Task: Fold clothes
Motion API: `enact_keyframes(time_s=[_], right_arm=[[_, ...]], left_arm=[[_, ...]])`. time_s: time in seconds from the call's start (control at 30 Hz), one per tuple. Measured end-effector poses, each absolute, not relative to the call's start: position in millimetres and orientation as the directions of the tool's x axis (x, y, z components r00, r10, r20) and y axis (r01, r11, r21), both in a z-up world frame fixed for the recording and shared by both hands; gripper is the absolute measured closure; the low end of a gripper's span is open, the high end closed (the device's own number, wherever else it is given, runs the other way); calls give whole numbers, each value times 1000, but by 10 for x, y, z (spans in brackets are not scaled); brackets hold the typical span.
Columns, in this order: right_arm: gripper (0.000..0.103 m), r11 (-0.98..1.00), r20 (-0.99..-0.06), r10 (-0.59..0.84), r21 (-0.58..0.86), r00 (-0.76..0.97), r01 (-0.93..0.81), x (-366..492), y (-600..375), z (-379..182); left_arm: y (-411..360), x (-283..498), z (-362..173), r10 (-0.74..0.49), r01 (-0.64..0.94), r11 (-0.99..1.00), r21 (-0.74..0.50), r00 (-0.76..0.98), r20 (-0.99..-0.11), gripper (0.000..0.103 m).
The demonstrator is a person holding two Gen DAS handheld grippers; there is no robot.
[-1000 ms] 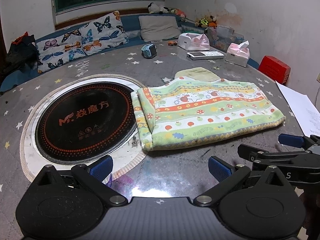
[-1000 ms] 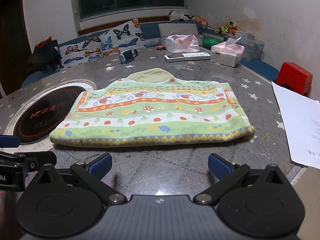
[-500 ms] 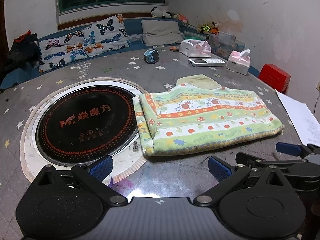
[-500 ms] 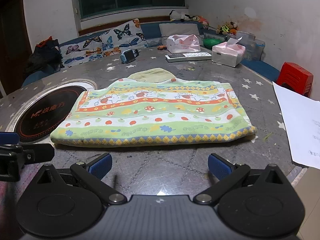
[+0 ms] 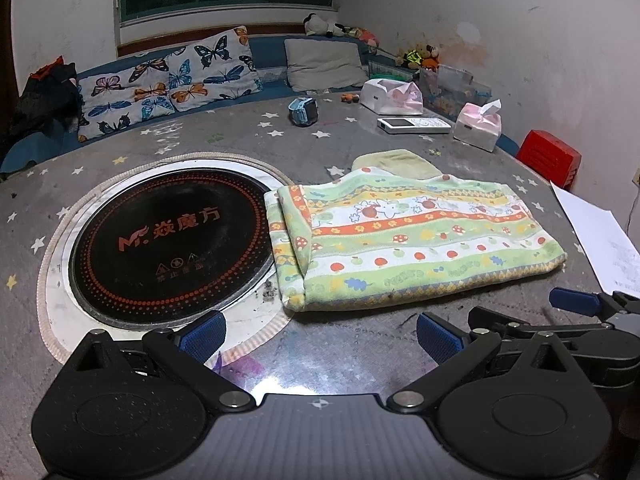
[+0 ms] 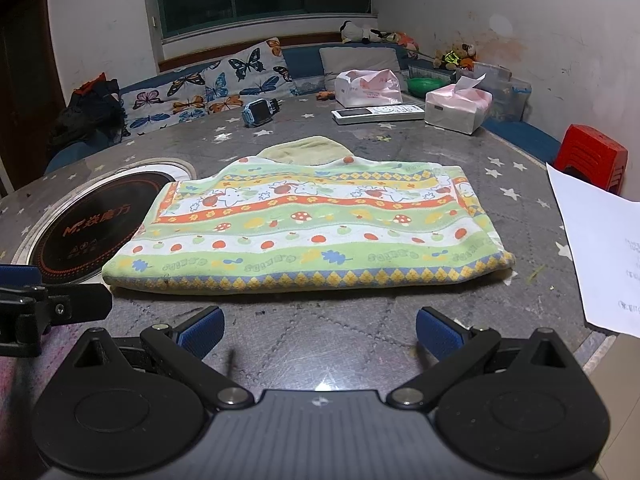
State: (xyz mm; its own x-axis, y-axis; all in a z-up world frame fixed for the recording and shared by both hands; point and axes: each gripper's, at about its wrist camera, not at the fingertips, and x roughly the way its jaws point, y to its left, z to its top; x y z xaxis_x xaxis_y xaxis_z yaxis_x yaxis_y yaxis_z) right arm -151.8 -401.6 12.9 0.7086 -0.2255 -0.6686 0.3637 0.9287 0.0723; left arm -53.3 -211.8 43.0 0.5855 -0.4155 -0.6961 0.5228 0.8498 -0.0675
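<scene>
Here the patterned cloth lies folded into a long rectangle in the middle of the right wrist frame, flat on the grey starred worktop, with a plain yellowish flap poking out from under its far edge. In the left wrist frame the same cloth sits right of centre, and its left end, where several layers stack up, touches or slightly overlaps the pale ring around the black cooker plate.

Neither tool holds anything. The left gripper has its fingers spread wide, hovering over bare worktop just short of the cloth's near left corner. The right gripper has its fingers spread too, facing the middle of the cloth's near long edge. That placement suggests the pair is lined up along the near side, probably to take the ends for another fold or simply to finish; which one cannot be told from here.

The near edge of the cloth runs straight and lies fairly low, so a finger would likely have to slide under it. There is open worktop in the lower part of both frames, and more beyond the cloth before the blue watch, the remote and the tissue boxes. At the right of the frame a sheet of paper lies near the cloth's right end, so room there is tighter.
</scene>
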Motion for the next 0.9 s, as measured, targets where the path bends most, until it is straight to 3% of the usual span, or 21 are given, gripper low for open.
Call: enact_keyframes(time_s=[0.9], right_arm=[[0,934,-664,-218,72,715,351,-1508,-3978,137]], left_arm=[[-2131,-516,375,-400,516,854,-67,570,-717,0]])
